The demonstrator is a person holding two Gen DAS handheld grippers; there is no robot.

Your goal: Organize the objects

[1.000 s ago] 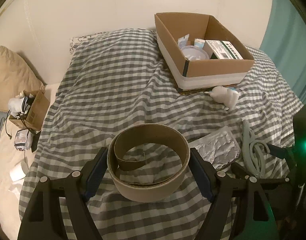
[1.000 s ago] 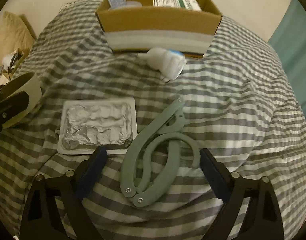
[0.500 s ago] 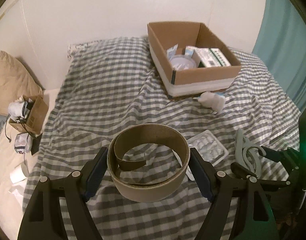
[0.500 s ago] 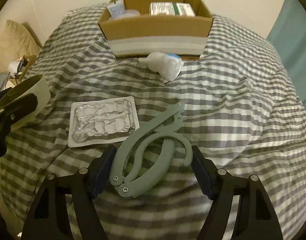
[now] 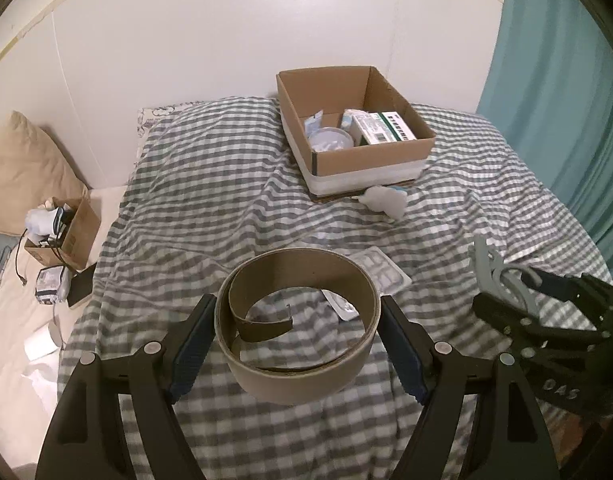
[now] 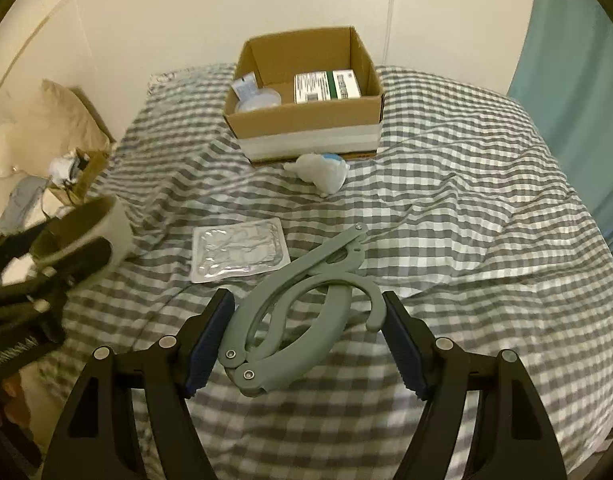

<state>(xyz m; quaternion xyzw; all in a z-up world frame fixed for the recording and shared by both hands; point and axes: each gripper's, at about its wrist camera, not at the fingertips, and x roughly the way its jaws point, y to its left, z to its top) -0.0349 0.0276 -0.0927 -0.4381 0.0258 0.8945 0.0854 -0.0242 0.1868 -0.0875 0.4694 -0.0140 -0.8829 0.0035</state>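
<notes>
Dim, warm indoor light, soft shadows, no glare. Heavy fisheye bending plus black vignette at corners; motion blur at right-wrist view's left edge.

The right tool grips a grey-green folding hanger above the checked bed. A clear blister pack lies beyond it, a white bundle just before the cardboard box. At left, the left tool holds a tan ring.

Bed: box, blister pack, maybe gauze.
</notes>
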